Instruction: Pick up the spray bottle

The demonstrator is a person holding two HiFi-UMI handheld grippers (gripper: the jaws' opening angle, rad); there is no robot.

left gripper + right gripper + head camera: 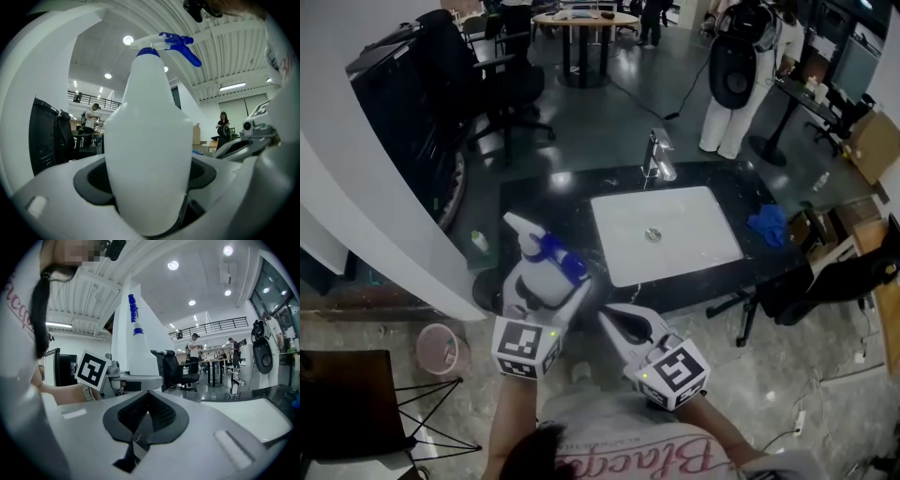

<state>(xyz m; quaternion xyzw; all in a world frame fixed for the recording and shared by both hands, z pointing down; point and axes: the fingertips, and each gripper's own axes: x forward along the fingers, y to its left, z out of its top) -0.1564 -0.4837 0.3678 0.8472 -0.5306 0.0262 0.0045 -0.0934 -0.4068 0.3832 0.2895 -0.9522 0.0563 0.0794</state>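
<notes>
Left gripper [542, 298]: clamped on the body of a white plastic spray bottle [534, 272] with a blue trigger head; the jaws stand wide, and a dark pad presses on each side of the bottle.
Spray bottle: upright in the left gripper view, filling the space between the jaws, blue trigger at the top. In the head view it lies over the front left corner of the black counter [544, 197], left of the sink. I cannot tell whether its base clears the counter.
Right gripper [617, 323]: jaws together, the dark pads meeting, nothing between them. It is just beside the left gripper, in front of the counter's front edge.
Sink: a white rectangular basin [698, 225] set in the black counter, with a chrome tap [658, 157] at its far edge.
Counter, right end: a crumpled blue cloth [767, 223], apart from the sink.
Counter, left end: a small pale bottle with a green cap [478, 242], near the spray bottle but not touching it.
Floor: a round pink bin [441, 347] at the person's left.
</notes>
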